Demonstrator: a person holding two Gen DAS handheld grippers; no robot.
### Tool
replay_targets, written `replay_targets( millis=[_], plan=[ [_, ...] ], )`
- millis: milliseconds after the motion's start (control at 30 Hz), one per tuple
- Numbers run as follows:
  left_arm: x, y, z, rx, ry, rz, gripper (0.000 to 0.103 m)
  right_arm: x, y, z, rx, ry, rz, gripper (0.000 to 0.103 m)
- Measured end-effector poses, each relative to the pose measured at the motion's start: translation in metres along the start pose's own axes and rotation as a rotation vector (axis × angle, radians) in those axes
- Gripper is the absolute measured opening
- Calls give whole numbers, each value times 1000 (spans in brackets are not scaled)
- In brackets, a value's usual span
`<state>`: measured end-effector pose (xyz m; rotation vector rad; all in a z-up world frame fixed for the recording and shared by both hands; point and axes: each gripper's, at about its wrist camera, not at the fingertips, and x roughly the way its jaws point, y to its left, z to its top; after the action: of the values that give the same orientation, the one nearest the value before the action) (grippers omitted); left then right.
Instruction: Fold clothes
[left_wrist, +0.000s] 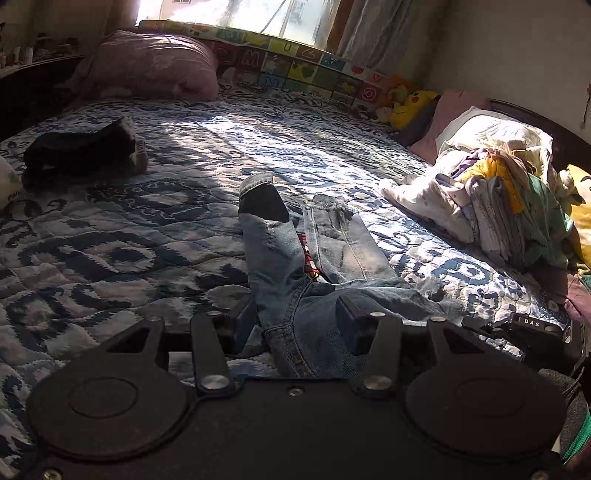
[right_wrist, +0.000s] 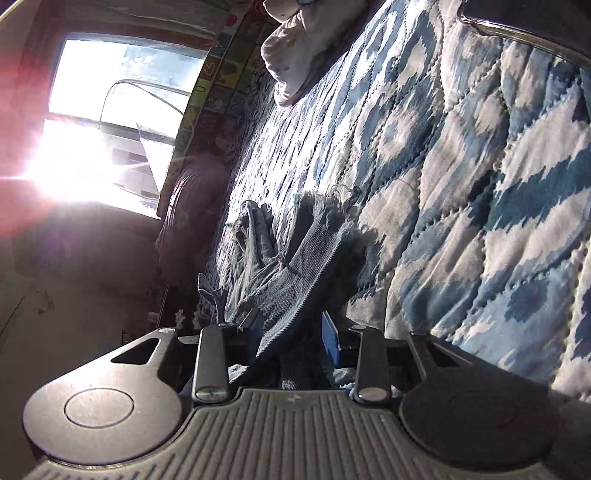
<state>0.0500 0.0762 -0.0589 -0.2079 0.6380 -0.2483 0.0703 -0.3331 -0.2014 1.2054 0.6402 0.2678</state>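
Pale-blue frayed denim jeans (left_wrist: 314, 266) are lying spread on the blue-and-white quilted bedspread (left_wrist: 147, 221), left gripper (left_wrist: 295, 325) straddling the waist, jaws apart, right gripper (right_wrist: 291, 332) seemingly pinching frayed denim, needing a matched lift to fold.

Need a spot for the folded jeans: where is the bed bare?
Bare quilt lies left of the jeans, below the dark garment, and beyond the legs toward the pink pillow. The right side is crowded by the clothes pile.
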Motion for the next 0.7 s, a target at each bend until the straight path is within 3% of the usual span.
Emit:
replay_targets(
  millis=[100,267,333,400,433,500,700],
  plan=[
    [1,-15,-24,55,28,-30,50,8,1,5,31,-11,-10,38],
    [24,-44,-54,259,41,95,51,26,10,13,53,-37,-64,39],
    [34,-56,-65,340,45,145,51,34,14,16,34,-61,-95,31],
    [43,-68,-77,421,50,196,50,41,17,20,9,-72,-109,4],
    [47,-73,-83,455,53,220,49,44,22,23,-19,-85,-112,4],
    [47,-68,-84,423,57,249,50,46,32,31,-64,-108,-107,4],
    [40,-75,-90,472,43,292,50,52,68,63,-177,-148,-72,3]
  ],
)
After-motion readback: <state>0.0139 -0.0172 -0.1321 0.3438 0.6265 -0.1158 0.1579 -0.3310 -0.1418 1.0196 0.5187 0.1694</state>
